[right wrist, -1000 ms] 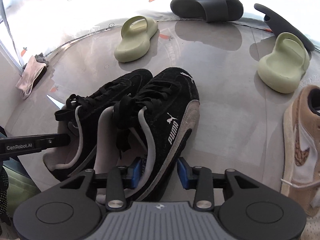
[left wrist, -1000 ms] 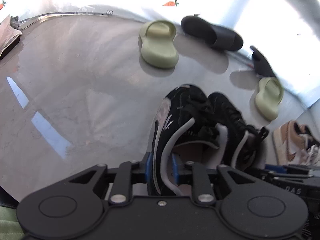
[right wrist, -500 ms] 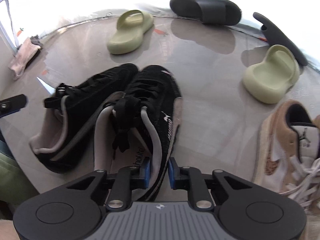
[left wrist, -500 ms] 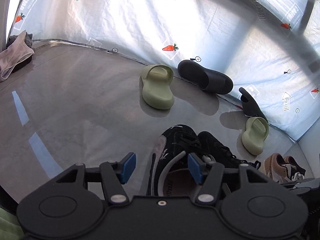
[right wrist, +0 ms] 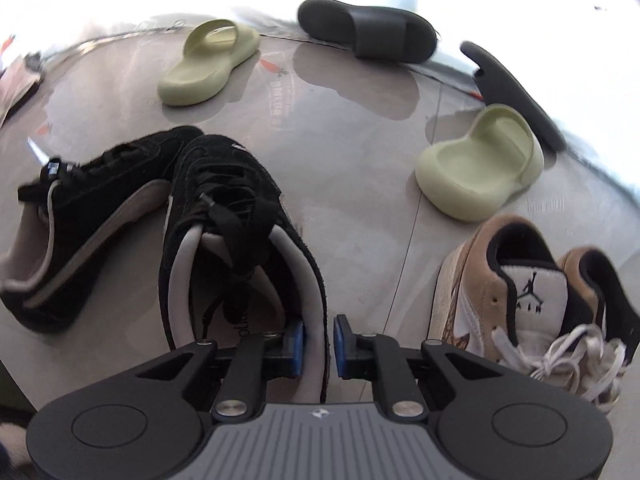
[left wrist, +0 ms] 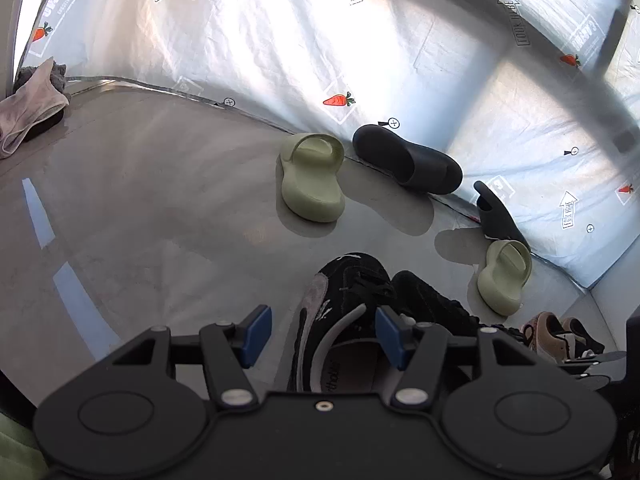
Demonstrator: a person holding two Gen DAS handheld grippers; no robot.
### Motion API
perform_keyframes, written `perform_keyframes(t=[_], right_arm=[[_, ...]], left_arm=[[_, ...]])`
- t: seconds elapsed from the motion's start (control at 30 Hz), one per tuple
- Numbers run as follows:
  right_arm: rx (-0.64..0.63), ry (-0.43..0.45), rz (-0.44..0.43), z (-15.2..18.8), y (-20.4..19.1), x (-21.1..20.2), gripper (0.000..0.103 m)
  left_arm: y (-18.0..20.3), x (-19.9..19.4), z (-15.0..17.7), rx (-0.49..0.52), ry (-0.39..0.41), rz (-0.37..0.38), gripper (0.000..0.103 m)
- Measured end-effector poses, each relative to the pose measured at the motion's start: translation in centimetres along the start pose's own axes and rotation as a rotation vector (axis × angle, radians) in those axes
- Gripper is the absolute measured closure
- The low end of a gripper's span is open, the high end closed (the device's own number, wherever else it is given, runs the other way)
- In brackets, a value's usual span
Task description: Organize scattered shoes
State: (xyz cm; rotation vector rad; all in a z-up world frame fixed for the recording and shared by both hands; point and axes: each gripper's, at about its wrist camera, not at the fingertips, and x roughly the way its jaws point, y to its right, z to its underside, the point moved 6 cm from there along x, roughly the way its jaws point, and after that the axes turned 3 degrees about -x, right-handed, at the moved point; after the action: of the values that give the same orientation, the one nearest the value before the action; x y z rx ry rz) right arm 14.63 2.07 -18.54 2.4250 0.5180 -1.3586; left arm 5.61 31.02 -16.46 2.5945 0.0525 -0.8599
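Two black suede sneakers lie side by side on the grey floor. My right gripper (right wrist: 318, 340) is shut on the heel collar of the right black sneaker (right wrist: 228, 208). The left black sneaker (right wrist: 80, 216) lies tilted on its side beside it. My left gripper (left wrist: 320, 336) is open and empty, raised above the left black sneaker (left wrist: 340, 320). Two green slides (right wrist: 208, 64) (right wrist: 480, 168), two black slides (right wrist: 368, 28) (right wrist: 516, 92) and a tan and white sneaker pair (right wrist: 520, 288) lie scattered around.
A silver sheet wall with carrot prints (left wrist: 340, 40) bounds the floor at the back. A pink cloth pile (left wrist: 28, 108) lies at the far left. One black slide (left wrist: 496, 212) leans against the wall.
My left gripper let go of the left black sneaker, opened and rose. My right gripper closed on the right sneaker's heel collar and shifted it slightly right.
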Motion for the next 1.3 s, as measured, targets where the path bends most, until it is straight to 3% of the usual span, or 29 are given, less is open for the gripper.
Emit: perform_keyframes(t=[0.3, 0.47, 0.53, 0.63, 0.7, 0.8, 1.03, 1.2, 1.3], right_arm=[[-0.069, 0.012, 0.129, -0.3, 1.9, 0.6, 0.089], [0.092, 0.018, 0.097, -0.1, 3.1, -0.4, 0.081], [0.179, 0.067, 0.082, 0.2, 2.8, -1.9, 0.074], [0.256, 0.15, 0.0, 0.5, 1.6, -4.2, 0.071], [0.246, 0.154, -0.029, 0.6, 0.5, -4.4, 0.07], [0.199, 0.151, -0.002, 0.0, -0.2, -3.9, 0.07], [0.276, 0.206, -0.05, -0.9, 0.0, -6.0, 0.07], [0.193, 0.121, -0.111, -0.4, -2.4, -3.4, 0.067], [0.142, 0.144, -0.119, -0.5, -3.2, -2.2, 0.066]], left_arm=[[0.2, -0.1, 0.2, 0.0, -0.002, -0.003, 0.044], [0.5, 0.2, 0.2, 0.002, -0.009, 0.003, 0.044], [0.7, 0.3, 0.3, 0.011, -0.014, 0.006, 0.044], [1.0, 0.7, 0.3, 0.014, -0.025, 0.017, 0.044], [1.2, 1.0, 0.3, 0.016, -0.032, 0.029, 0.044], [1.9, 1.1, 0.2, 0.035, -0.034, 0.047, 0.044], [2.5, 0.5, 0.5, 0.063, -0.028, 0.066, 0.044], [2.4, 0.7, 0.3, 0.026, -0.024, 0.07, 0.044], [2.2, 0.8, 0.4, 0.0, -0.033, 0.071, 0.044]])
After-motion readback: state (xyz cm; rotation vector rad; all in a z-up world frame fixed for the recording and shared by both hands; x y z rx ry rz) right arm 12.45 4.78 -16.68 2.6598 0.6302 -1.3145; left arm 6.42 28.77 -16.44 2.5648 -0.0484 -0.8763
